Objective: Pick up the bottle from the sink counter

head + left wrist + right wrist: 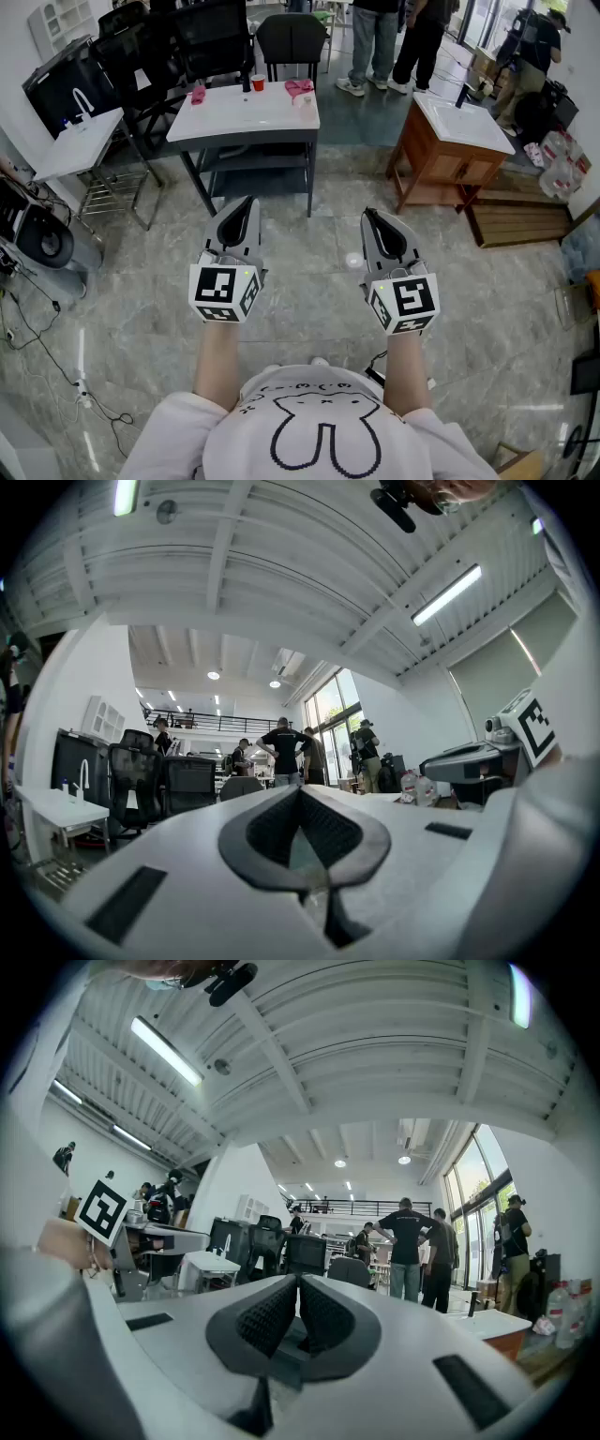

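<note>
In the head view a white sink counter stands ahead across the floor. A small dark bottle stands on it beside a red cup. My left gripper and right gripper are held side by side over the marble floor, well short of that counter. Both are shut with nothing between the jaws. The left gripper view shows the left gripper with its dark pads together, and the right gripper view shows the same for the right gripper.
A wooden vanity with a white basin stands at the right, and another white sink table at the left. Office chairs and standing people are behind the counter. Cables trail over the floor at the left.
</note>
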Tool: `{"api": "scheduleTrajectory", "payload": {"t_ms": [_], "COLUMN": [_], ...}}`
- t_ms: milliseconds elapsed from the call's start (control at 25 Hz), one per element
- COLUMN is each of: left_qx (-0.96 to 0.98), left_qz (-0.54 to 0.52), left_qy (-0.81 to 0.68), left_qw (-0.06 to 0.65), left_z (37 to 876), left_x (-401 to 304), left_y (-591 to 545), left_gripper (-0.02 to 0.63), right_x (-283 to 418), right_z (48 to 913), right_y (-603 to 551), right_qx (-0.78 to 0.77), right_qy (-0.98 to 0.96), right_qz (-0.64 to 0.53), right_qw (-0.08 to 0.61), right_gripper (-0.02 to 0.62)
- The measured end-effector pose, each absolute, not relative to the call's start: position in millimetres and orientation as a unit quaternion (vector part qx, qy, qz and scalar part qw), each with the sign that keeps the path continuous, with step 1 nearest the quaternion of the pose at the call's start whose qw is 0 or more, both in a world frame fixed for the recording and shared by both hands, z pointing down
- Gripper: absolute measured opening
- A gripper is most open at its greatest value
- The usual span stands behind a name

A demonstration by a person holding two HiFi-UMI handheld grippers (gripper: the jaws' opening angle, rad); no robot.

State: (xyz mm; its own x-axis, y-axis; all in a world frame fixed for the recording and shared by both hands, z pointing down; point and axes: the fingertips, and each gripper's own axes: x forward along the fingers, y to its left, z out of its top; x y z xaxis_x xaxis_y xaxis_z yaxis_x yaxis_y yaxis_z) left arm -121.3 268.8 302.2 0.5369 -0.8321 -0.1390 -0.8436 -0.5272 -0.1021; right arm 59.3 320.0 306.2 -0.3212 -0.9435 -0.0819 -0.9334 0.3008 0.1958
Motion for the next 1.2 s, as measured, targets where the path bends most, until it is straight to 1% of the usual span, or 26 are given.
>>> {"api": "scheduleTrajectory", "payload": {"t_ms": [200,480,720,920,1200], "left_qx": [-0.868,-0.865,-0.859,-0.858,-0.861], "left_qz": [0.044,0.014,0.011,0.005,0.021], "left_qy": [0.489,0.492,0.505,0.508,0.503], "left_qw": [0.077,0.098,0.088,0.081,0.067], "left_z": [296.3,310.9,313.9,327.1,322.0], "left_x": [-106.7,-77.9,-83.3,-86.7,-81.9], "left_y": [267.8,282.3,272.7,244.8,173.6], "left_gripper": [0.009,0.009,0.009,0.009,0.009], "right_x": [73.4,90.1,90.0,92.3,98.5], "right_z": [300.6,314.8,317.5,329.9,324.6], "right_y": [319.6,320.8,311.2,282.2,216.5], "right_qx": [0.574,0.564,0.561,0.564,0.566], "right_qy": [-0.811,-0.82,-0.823,-0.822,-0.82], "right_qz": [-0.113,-0.094,-0.088,-0.08,-0.083], "right_qw": [0.023,0.003,-0.003,-0.001,0.007], "right_gripper": [0.035,0.035,0.035,0.035,0.035]}}
